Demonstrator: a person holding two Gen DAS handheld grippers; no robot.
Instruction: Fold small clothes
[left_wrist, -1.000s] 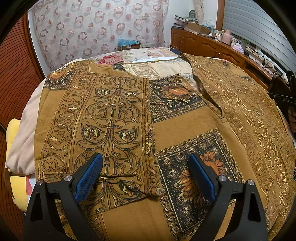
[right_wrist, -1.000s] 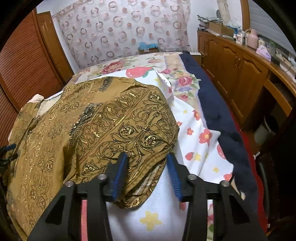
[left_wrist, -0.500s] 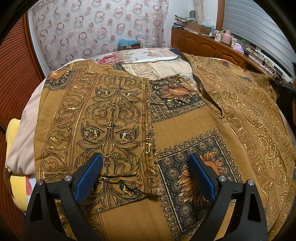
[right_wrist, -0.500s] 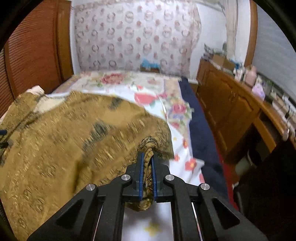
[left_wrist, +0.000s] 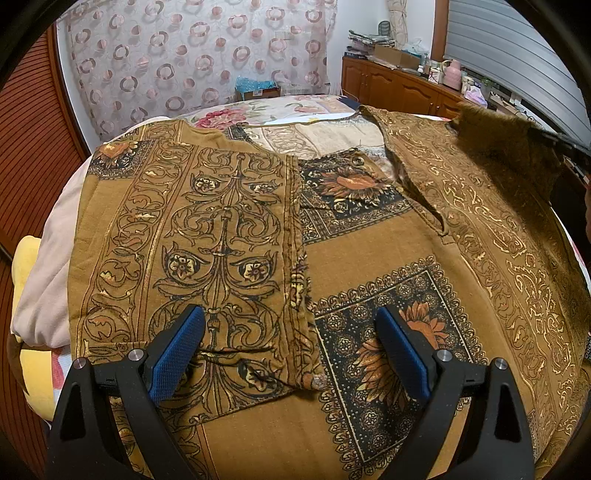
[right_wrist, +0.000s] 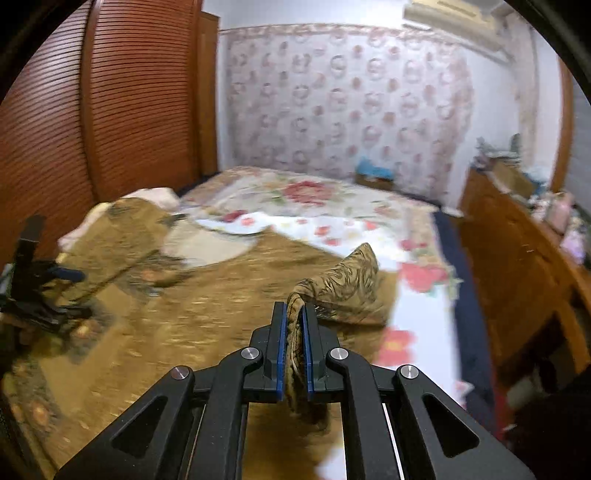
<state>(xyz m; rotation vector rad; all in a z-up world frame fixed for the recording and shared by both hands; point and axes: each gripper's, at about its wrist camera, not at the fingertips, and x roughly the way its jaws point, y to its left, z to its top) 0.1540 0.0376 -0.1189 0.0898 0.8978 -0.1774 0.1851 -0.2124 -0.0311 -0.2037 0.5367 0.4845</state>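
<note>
A brown patterned garment (left_wrist: 369, 236) with gold scrolls and dark flower squares lies spread on the bed. Its left side (left_wrist: 207, 236) is folded over the middle. My left gripper (left_wrist: 290, 350) is open low over the near hem, its blue pads on either side of the folded edge. My right gripper (right_wrist: 294, 343) is shut on the garment's right edge (right_wrist: 347, 284) and holds it lifted above the bed. That lifted part shows blurred at the upper right of the left wrist view (left_wrist: 509, 147). The left gripper shows at the left of the right wrist view (right_wrist: 40, 291).
The bed has a floral sheet (right_wrist: 317, 206). A brown slatted wardrobe (right_wrist: 110, 110) stands on the left. A wooden cabinet (right_wrist: 517, 251) with clutter runs along the right. A patterned curtain (left_wrist: 199, 62) hangs at the back. A yellow cushion (left_wrist: 26, 295) lies at the bed's left edge.
My right gripper closed on the garment's right edge and raised it up and leftward over the garment. My left gripper stayed still and open.
</note>
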